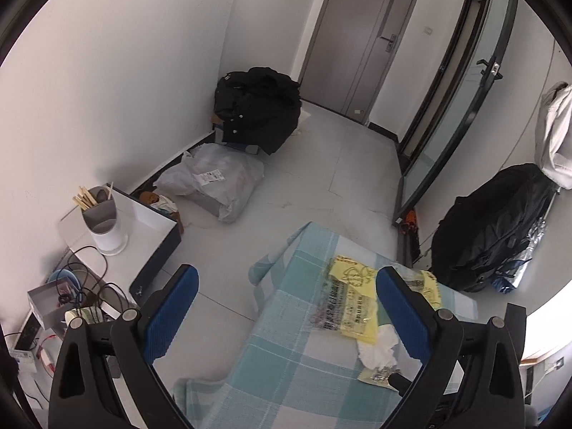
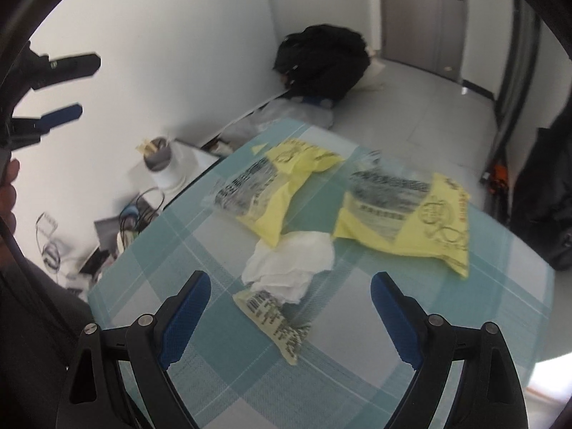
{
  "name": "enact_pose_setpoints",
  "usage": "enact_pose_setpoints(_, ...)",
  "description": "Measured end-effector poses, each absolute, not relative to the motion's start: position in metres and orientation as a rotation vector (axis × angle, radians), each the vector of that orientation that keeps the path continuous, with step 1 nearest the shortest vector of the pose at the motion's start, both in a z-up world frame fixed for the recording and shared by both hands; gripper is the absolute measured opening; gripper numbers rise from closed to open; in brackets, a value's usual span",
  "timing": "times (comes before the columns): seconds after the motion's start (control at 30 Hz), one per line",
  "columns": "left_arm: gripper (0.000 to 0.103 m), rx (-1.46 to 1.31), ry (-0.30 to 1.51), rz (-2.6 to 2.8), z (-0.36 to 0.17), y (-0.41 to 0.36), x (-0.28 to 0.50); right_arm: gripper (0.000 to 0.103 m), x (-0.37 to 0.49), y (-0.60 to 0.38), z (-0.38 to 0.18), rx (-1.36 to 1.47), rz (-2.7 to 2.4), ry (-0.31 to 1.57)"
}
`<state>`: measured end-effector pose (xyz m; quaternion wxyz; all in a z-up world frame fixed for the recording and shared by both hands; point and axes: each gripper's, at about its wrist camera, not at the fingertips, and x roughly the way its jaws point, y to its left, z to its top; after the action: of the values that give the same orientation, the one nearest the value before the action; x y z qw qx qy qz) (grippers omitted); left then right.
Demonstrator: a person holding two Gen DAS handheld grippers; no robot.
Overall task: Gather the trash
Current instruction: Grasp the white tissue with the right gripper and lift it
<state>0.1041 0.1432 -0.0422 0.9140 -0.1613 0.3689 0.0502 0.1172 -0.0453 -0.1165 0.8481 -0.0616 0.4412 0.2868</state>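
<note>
On blue-checked tablecloth (image 2: 200,339): two yellow printed wrappers (image 2: 282,186) (image 2: 411,218) side by side toward the far edge, crumpled white tissue (image 2: 289,268) just in front of them at mid-surface, overlapping a small yellow scrap (image 2: 275,325) nearer the front edge. Right gripper (image 2: 290,316) above tissue and scrap, jaws spread wide, nothing pinched; left gripper (image 1: 287,312) over the table's left edge, jaws likewise spread and empty. Beyond the left edge: white side table (image 1: 150,221) with chopstick holder (image 1: 102,218); black jacket (image 1: 257,111) in the far corner.
</note>
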Motion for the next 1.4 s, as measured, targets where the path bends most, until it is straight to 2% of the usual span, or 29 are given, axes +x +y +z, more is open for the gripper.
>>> enact_pose_setpoints(0.37, 0.098, -0.399, 0.803, 0.114, -0.052, 0.162, 0.110, 0.089, 0.142, -0.017, -0.152, -0.181, 0.617, 0.997)
enact_pose_setpoints(0.43, 0.098, -0.389, 0.806, 0.107, -0.053, 0.160, 0.111, 0.083, 0.144, -0.014, -0.153, -0.187, 0.615, 0.999)
enact_pose_setpoints(0.5, 0.098, -0.389, 0.814, 0.091, -0.054, 0.158, 0.112, 0.072, 0.144, -0.013, -0.154, -0.198, 0.619, 0.996)
enact_pose_setpoints(0.57, 0.098, -0.392, 0.815, 0.088, -0.054, 0.159, 0.113, 0.068, 0.146, -0.013, -0.153, -0.192, 0.614, 0.989)
enact_pose_setpoints(0.63, 0.098, -0.388, 0.815, 0.093, -0.054, 0.160, 0.113, 0.059, 0.146, -0.015, -0.152, -0.188, 0.610, 0.984)
enact_pose_setpoints(0.7, 0.098, -0.391, 0.816, 0.094, -0.054, 0.160, 0.113, 0.044, 0.143, -0.013, -0.152, -0.219, 0.606, 0.979)
enact_pose_setpoints(0.77, 0.098, -0.390, 0.820, 0.093, -0.055, 0.160, 0.113, 0.034, 0.141, -0.011, -0.151, -0.257, 0.608, 0.974)
enact_pose_setpoints(0.83, 0.098, -0.392, 0.825, 0.093, -0.057, 0.160, 0.113, 0.029, 0.137, -0.008, -0.151, -0.286, 0.607, 0.969)
enact_pose_setpoints(0.9, 0.098, -0.393, 0.828, 0.090, -0.058, 0.160, 0.114, 0.018, 0.134, -0.007, -0.151, -0.298, 0.617, 0.967)
enact_pose_setpoints(1.1, 0.098, -0.380, 0.835, 0.090, -0.059, 0.159, 0.115, 0.010, 0.129, -0.012, -0.150, -0.276, 0.609, 0.997)
enact_pose_setpoints(1.4, 0.098, -0.352, 0.848, 0.072, -0.061, 0.151, 0.114, 0.010, 0.118, -0.048, -0.130, -0.100, 0.577, 1.021)
